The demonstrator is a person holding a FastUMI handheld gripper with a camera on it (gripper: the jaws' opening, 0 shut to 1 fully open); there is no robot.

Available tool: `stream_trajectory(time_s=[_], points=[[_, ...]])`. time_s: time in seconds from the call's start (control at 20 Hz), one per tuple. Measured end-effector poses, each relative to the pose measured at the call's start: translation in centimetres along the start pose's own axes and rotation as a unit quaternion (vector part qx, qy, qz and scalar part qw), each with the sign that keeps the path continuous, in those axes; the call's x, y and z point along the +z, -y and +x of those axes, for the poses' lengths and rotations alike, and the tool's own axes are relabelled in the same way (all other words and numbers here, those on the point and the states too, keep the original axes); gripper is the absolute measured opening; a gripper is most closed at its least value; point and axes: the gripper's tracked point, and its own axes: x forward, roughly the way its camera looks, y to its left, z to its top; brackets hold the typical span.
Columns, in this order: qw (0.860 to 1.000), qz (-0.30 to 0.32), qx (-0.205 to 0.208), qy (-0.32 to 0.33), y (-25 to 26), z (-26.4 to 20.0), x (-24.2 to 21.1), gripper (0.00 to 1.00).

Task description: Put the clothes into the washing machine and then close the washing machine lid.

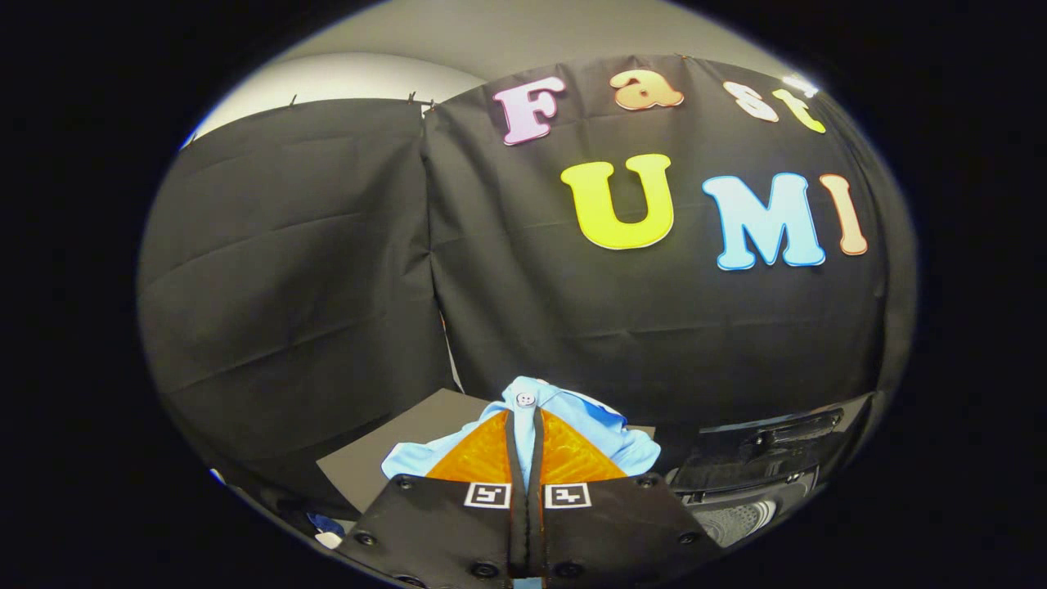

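Light-blue cotton-looking shirt (572,421) is pinched between the tongs (524,433): both fingers pressed together on a fold, a white button (526,399) showing just past the tips. The rest of the garment bunches to either side of the fingers and hangs below them. Tongs are closed on the shirt, lifted well clear of the dark worktop (384,458), which sits behind and to the left.

The washing machine (752,474) is low and to the right of the fingers. Its dark lid (769,433) looks raised, with the perforated drum (740,517) visible underneath it. My read: the step in hand is the carry to the drum.

How to do it well, as I judge it:
- Keep the pinch firm; the grip is on a thin fold near the button, so slack fabric could slip if the squeeze eases.
- Swing right and tip downward so the drum opening comes ahead of the fingers before lowering.
- Trailing cloth is the risk. Go high enough that hanging sleeves clear the machine's rim, then lower deep into the drum before opening.
- Check nothing drapes over the rim, or the lid won't seat.

Small blue-and-white item (325,530) at lower left, beside the worktop; can't tell what it is.
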Motion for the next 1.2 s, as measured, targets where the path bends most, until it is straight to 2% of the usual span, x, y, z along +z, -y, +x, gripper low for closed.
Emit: stream_trajectory(time_s=[0.6,1.2], points=[[0.998,0.032,-0.056,0.01,9.6,-4.7,-0.6,0.01],[0.993,0.036,-0.112,0.015,17.7,-9.1,-2.2,0.01]])
